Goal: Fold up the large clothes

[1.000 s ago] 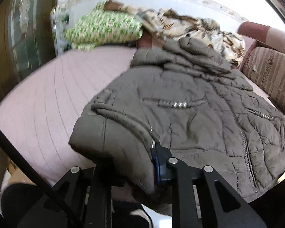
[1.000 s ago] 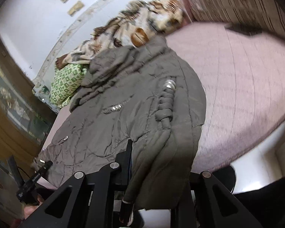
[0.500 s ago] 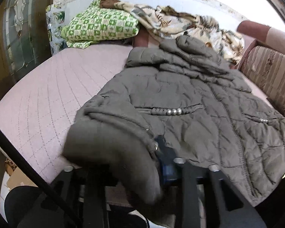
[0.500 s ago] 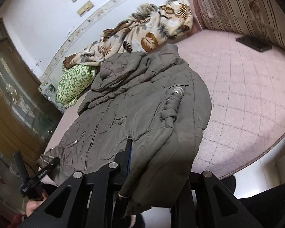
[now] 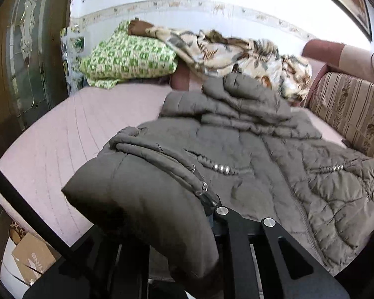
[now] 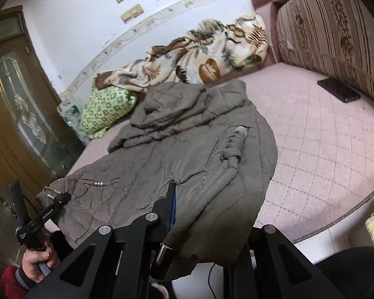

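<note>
Pink quilted fabric covers the bed, stitched in a grid of squares, and it fills most of both views. A white wall with a patterned border runs behind it, a dark wooden door with a leaded glass panel stands at the bed's far left corner, and a striped upholstered backrest lines the right side. At the head lie a green checked pillow and a leaf-print blanket, touching each other. A black phone rests flat near the backrest.

Writing is scarce: a cardboard box on the floor by the bed's near left edge carries letters too cut off to read, and white lettering on the left gripper is too small to make out.

The grey-brown padded jacket lies front up in the middle of the bed, hood toward the blanket, hem at the near edge. The left gripper is closed on the jacket's left sleeve cuff, which drapes over its fingers. The right gripper is clamped on the right sleeve, the cuff hanging down over it past the mattress edge. Bare pink cover lies open on both sides of the jacket, widest to the right.
</note>
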`<state>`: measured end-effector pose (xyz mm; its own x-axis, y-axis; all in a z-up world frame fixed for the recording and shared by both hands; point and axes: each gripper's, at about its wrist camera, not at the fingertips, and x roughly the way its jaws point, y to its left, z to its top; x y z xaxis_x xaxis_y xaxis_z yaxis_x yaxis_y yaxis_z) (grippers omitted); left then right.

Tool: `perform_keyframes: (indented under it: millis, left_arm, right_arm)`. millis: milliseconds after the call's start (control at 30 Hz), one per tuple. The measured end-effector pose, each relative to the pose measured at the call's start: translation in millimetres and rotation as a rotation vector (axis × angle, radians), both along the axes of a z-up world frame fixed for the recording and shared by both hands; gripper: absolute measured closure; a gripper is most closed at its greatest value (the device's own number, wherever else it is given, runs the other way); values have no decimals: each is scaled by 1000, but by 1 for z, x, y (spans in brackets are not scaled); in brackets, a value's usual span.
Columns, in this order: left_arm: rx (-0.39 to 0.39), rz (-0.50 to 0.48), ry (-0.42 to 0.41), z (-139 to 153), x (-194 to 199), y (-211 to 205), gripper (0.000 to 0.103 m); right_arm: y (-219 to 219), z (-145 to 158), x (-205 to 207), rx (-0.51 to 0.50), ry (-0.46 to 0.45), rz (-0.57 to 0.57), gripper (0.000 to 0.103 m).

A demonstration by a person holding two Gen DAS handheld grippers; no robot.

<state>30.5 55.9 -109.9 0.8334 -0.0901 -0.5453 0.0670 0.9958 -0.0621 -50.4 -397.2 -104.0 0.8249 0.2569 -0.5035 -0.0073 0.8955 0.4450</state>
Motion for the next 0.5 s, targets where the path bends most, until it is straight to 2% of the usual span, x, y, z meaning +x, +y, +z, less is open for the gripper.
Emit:
perform_keyframes:
  millis: [267,500]
  left_arm:
    - [-32,-17,-69,45,-15,8,88]
    - [-41,-4,-93,70,1,12,88]
  right_arm:
    - [-7,54,-14,48,-105,39,87]
    - [-17,71,-5,85,-140,41,87]
